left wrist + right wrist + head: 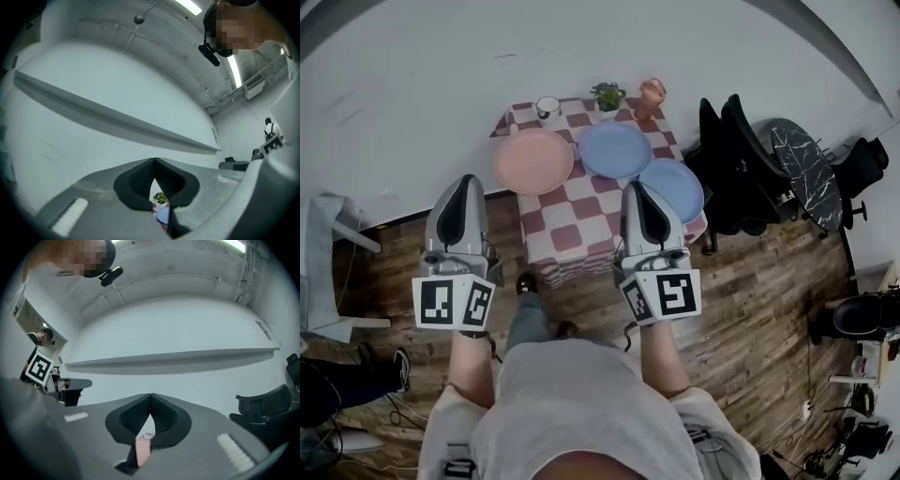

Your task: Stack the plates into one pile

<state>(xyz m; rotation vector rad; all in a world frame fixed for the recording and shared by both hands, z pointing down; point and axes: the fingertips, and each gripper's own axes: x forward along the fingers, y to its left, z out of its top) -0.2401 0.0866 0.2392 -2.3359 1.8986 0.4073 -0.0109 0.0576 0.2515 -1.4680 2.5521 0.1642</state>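
— So, how many plates?
— Three: one pink plate [533,161], and two blue, a back blue plate [615,150] and a right blue plate [680,187]. All lie flat on the table [581,230], and none is stacked.
— Anything else on it?
— One mug [547,106], one plant [607,96] and one pink cup [652,96], in a row along the back edge.
— And the edges?
— The pink plate hangs over the left edge, just beside the back blue plate. The right blue plate reaches over the right edge, its near rim hidden by the right gripper [636,187]. The two blue rims meet; I cannot tell if they overlap.
— Room to move?
— The front half of the checked cloth is bare. Wood floor [750,281] lies open before the table. At least two black chairs [736,159] crowd its right side, and a white wall [412,84] stands close behind.
— The grippers?
— Two. The left gripper [467,180] shows left of the table, over the floor; the right one shows across the table's right front. Both point at the wall, jaws pressed together, with nothing pinched.
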